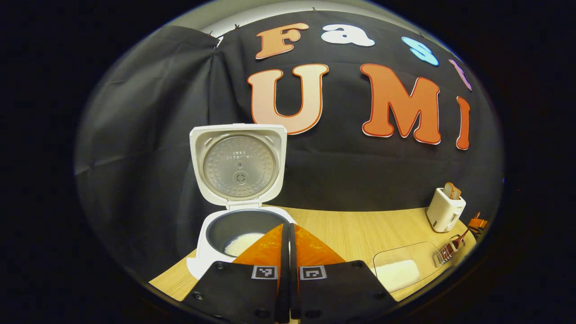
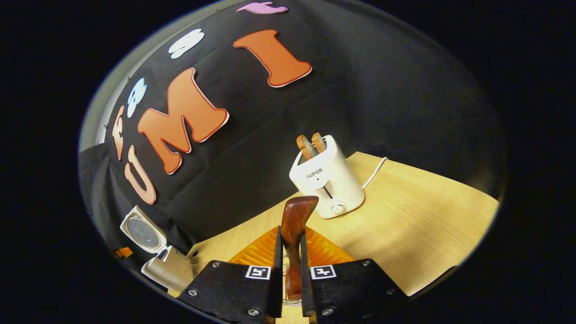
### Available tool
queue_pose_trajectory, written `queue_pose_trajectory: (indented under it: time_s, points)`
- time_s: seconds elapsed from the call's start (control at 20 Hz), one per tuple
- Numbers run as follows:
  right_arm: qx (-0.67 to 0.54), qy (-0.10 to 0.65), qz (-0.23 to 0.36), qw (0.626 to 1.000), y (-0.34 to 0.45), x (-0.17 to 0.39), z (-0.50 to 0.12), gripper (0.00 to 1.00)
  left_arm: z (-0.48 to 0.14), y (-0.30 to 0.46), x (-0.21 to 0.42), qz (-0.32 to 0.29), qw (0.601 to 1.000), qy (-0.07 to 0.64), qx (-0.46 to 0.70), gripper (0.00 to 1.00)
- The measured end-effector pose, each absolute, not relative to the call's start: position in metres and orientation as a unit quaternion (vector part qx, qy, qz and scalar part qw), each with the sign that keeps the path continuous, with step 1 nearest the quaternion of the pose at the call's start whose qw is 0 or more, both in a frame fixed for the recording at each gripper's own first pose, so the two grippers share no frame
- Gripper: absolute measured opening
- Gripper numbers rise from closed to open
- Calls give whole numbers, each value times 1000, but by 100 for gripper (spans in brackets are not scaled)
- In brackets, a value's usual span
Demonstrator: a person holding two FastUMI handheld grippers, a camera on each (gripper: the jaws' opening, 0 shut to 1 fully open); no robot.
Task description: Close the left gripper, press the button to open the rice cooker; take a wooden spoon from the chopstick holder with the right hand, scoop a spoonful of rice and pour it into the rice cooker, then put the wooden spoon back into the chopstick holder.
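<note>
The white rice cooker (image 1: 211, 252) stands open with its lid (image 1: 238, 166) upright, and a little rice lies in the dark pot (image 1: 243, 243). My left gripper (image 1: 289, 229) is shut on nothing, just right of and in front of the pot. In the right gripper view my right gripper (image 2: 291, 236) is shut on the brown wooden spoon (image 2: 297, 211), which stands upright between the fingers. At the table's far right the chopstick holder (image 1: 445, 253) shows as a metal rack, with the right gripper (image 1: 476, 222) just above it. The rice cooker (image 2: 164, 267) also appears at lower left.
A clear container (image 1: 400, 270) holding white rice sits on the wooden table (image 1: 351, 229) between the cooker and the holder. A white toaster (image 1: 445, 209) (image 2: 328, 180) with two toast slices stands at the back right, its cord trailing over the table.
</note>
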State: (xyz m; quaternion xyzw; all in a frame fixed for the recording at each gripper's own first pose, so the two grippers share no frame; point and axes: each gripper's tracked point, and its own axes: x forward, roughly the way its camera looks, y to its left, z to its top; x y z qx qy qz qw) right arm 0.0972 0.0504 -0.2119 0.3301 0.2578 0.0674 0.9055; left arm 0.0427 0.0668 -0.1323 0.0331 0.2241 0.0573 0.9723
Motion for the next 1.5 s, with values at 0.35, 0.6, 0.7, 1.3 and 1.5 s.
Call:
queue_pose_trajectory:
  time_s: [0.35,0.6,0.7,1.3,1.5]
  points:
    - [298,234,42,925,50,75,-198,11,-135,66,39,50,974,220,28,4]
    - [301,195,38,933,43,72,-166,10,-137,68,34,49,975,217,26,4]
    - [295,168,40,940,44,75,-144,10,-143,67,31,43,974,223,11,5]
    - [303,91,141,938,116,67,-52,10,-134,71,24,37,983,176,26,5]
    - [292,88,182,935,154,62,-43,14,-119,73,19,40,988,144,50,33]
